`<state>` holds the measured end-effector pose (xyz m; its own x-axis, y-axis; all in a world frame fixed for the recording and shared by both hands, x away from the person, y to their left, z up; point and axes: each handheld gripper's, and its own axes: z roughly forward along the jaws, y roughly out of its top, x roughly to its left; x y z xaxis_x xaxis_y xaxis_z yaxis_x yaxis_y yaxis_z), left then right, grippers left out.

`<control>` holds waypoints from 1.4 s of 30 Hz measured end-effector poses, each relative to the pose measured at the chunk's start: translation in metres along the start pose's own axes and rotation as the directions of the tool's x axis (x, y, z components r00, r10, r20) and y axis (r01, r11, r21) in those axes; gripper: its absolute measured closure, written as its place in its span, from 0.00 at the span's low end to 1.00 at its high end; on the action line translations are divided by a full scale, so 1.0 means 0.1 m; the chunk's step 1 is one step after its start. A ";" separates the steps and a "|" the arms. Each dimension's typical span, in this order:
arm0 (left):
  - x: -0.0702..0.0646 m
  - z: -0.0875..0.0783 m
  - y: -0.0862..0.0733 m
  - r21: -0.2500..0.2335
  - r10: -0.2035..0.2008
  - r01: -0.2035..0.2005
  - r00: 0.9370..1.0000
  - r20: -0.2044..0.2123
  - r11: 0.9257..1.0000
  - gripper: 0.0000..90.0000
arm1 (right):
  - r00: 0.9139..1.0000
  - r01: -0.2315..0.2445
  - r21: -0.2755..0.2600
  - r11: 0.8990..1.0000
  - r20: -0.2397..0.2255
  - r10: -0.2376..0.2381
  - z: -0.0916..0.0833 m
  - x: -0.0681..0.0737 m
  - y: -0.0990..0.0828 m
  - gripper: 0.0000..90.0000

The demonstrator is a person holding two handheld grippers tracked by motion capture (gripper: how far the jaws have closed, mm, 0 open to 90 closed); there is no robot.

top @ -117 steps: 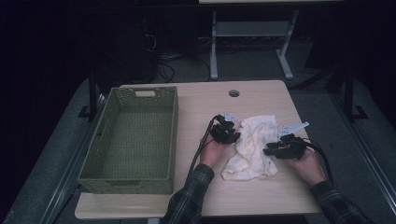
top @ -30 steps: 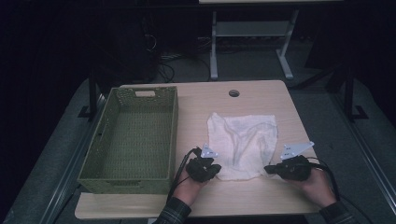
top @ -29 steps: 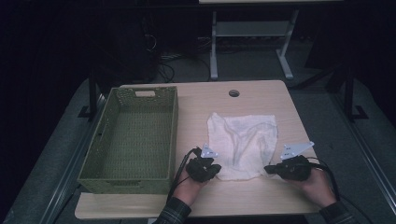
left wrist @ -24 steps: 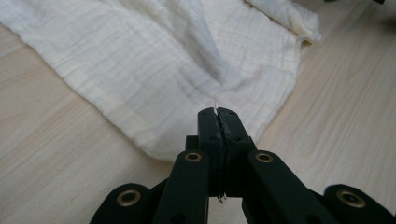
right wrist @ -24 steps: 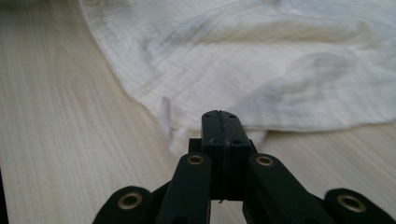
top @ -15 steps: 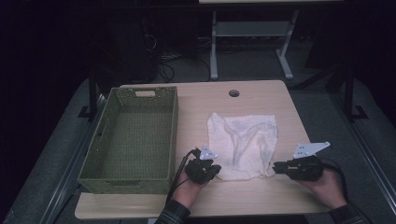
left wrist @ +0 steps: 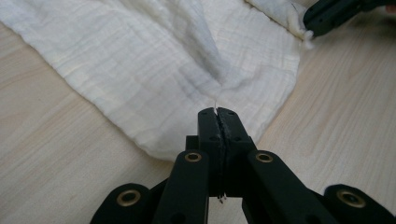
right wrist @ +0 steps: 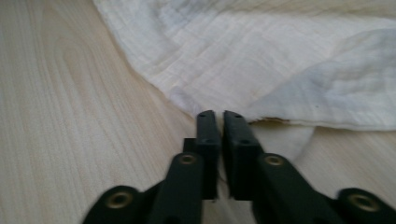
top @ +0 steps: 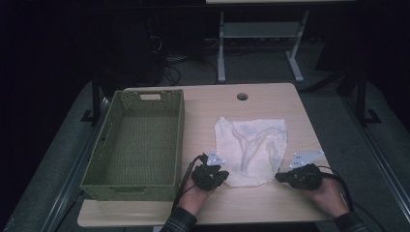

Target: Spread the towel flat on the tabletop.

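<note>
Cloth (top: 251, 150): white muslin square, spread nearly flat on the worktop (top: 270, 208), just right of the green woven basket (top: 135, 145); central ridge of creases.
Left hand-held gripper (top: 218, 175): at the cloth's near-left corner; jaws pressed together on the hem, a thread showing at the tips (left wrist: 217, 112).
Right hand-held gripper (top: 279, 177): at the cloth's near-right corner; jaws have just been closing, now nearly together with a thin gap; cloth edge at the tips (right wrist: 219, 114), hold looks shallow, cannot confirm fabric between the pads.
Risk: right corner slipping free on lift, caused by thin bite on hem.
Risk: uneven pull bunching the cloth toward the left corner.
Risk: trailing edge snagging the basket rim if swung that way.
</note>
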<state>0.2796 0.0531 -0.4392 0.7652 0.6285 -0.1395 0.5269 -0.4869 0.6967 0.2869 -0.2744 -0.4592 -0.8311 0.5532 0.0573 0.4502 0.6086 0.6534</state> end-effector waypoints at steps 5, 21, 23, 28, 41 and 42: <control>0.00 -0.01 0.00 -0.009 -0.002 0.002 1.000 -0.002 1.000 0.99 | 0.999 -0.021 -0.025 0.999 0.035 0.022 -0.12 -0.10 -0.04 0.98; -0.15 -0.16 -0.01 -0.002 0.008 -0.008 0.999 -0.040 1.000 0.99 | 0.984 -0.136 -0.117 0.984 0.100 0.148 -0.69 -0.21 -0.43 0.98; -0.19 -0.20 -0.04 -0.008 0.004 -0.004 0.999 -0.047 1.000 0.99 | 0.984 -0.148 -0.125 0.981 0.078 0.158 -0.71 -0.16 -0.47 0.98; -0.24 -0.26 -0.11 0.002 -0.001 0.001 0.998 -0.062 1.000 0.99 | 0.983 -0.161 -0.119 0.980 0.069 0.170 -0.77 -0.08 -0.61 0.98; -0.19 -0.16 -0.07 -0.009 -0.014 0.013 0.996 -0.088 1.000 0.80 | 0.980 -0.169 -0.106 0.980 0.088 0.178 -0.71 -0.16 -0.62 0.81; -0.17 -0.15 -0.06 -0.009 -0.013 0.012 0.996 -0.090 1.000 0.78 | 0.980 -0.167 -0.104 0.980 0.091 0.177 -0.70 -0.18 -0.60 0.80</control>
<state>0.2578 0.0544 -0.4299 0.7217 0.6871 -0.0843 0.5329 -0.4737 0.7012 0.2523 -0.3609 -0.4462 -0.7052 0.7015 0.1032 0.5466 0.4450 0.7094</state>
